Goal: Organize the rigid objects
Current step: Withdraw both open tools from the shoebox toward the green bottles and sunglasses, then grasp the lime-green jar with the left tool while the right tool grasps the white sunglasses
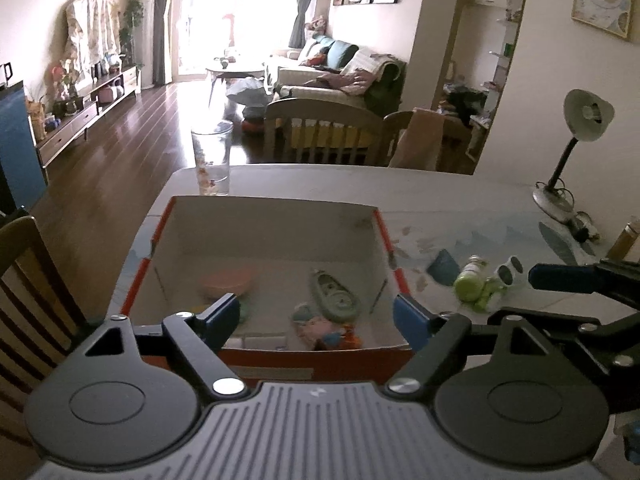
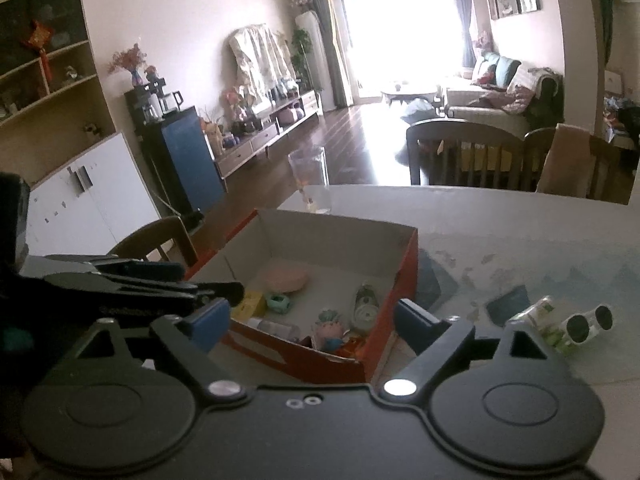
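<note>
Your left tool [image 1: 316, 318] and right tool [image 2: 312, 320] both gape apart, empty, above the cardboard box [image 1: 276, 216] holding a round pink dish [image 1: 227, 283] and small toys.

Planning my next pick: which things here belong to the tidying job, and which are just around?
Job: cardboard box, green bottle, white two-lens gadget, dark blue piece.
Just around: glass vase, desk lamp, chairs.

Left tool [image 1: 316, 320] black linkage arms, blue pads, silver screws, ribbed grey housing; right tool [image 2: 312, 322] alike, black housing.
</note>
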`<state>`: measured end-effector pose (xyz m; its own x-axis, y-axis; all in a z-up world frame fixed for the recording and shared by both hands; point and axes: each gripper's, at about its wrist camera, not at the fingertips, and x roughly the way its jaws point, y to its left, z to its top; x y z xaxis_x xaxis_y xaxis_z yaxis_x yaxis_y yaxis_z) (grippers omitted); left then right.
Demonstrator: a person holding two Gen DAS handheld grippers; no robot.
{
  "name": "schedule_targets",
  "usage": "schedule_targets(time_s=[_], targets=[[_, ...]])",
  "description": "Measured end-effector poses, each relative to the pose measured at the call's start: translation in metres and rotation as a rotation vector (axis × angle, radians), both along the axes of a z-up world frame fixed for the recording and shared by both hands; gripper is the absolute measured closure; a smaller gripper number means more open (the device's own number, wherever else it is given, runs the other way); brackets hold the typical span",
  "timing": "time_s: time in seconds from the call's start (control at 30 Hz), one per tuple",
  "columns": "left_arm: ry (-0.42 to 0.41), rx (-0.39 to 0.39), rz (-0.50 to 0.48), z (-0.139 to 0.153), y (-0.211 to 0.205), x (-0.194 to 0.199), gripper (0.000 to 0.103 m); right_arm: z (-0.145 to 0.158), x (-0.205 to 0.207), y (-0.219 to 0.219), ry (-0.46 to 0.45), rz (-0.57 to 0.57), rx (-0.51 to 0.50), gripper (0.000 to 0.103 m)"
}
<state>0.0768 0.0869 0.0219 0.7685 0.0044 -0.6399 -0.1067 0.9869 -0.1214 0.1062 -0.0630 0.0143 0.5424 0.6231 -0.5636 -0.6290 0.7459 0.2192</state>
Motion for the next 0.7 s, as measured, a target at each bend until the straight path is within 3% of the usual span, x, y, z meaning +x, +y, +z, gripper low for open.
schedule_targets(time_s=[0.17, 0.3, 0.7], targets=[[-0.013, -0.007, -0.009, -0.001, -0.018, 0.001, 0.016, 0.002, -0.004, -0.019, -0.017, -0.013, 0.017, 0.008], [-0.021, -0.017, -0.023, -0.004, -0.035, 0.003, 0.002, -0.002, -0.001, -0.04, 0.002, -0.04, 0.031, 0.005], [-0.029, 0.017, -0.097, -0.021, -0.108, 0.048, 0.0, -0.018, 0.026, -0.117, 0.03, -0.166, 0.018, 0.005]])
